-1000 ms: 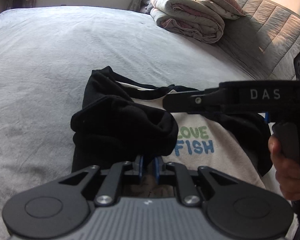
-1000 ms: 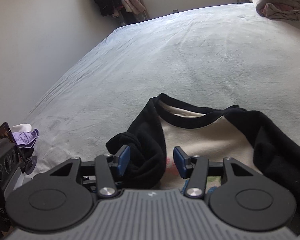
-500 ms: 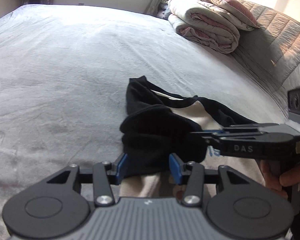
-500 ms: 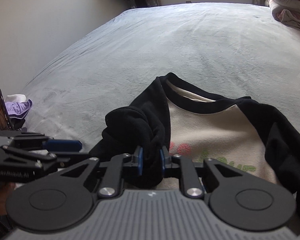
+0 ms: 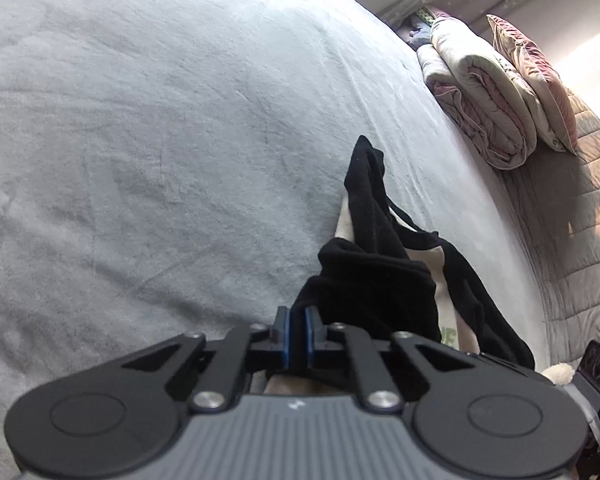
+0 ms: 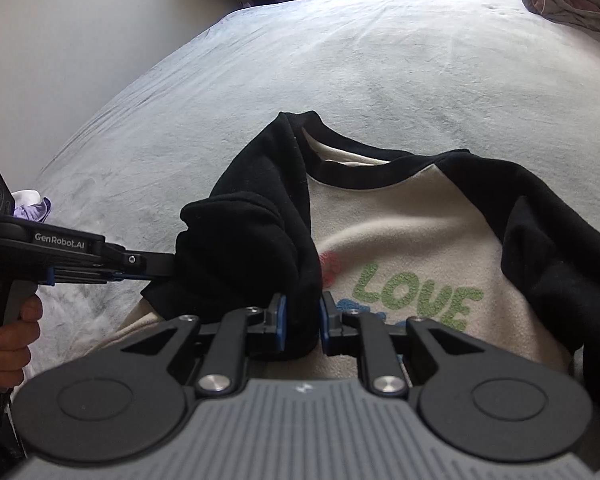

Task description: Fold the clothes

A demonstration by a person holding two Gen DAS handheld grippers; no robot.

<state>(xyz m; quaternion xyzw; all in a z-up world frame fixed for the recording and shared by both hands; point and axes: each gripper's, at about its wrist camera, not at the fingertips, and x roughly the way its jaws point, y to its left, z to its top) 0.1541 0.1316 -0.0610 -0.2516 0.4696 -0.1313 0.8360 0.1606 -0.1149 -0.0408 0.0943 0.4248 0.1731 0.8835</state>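
Both hand-held grippers pinch the black sleeve (image 6: 256,256): the right hand-held gripper (image 6: 302,322) at lower centre, the left hand-held gripper (image 5: 296,334) nearly shut on a thin fold, both angled down. The shirt (image 6: 400,248) lies mid-frame on the bed (image 6: 340,60); next, I judge, carry the sleeve across the chest, keeping both grips.

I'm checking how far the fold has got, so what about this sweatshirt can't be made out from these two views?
- Hem and lower body of the sweatshirt: right wrist view, covered by the right claw body and cut off at the bottom edge.
- Print: lower line hidden behind the same claw.
- Right sleeve: cuff runs off the right edge.
- Left sleeve: bunched in the left claw; cuff not findable.
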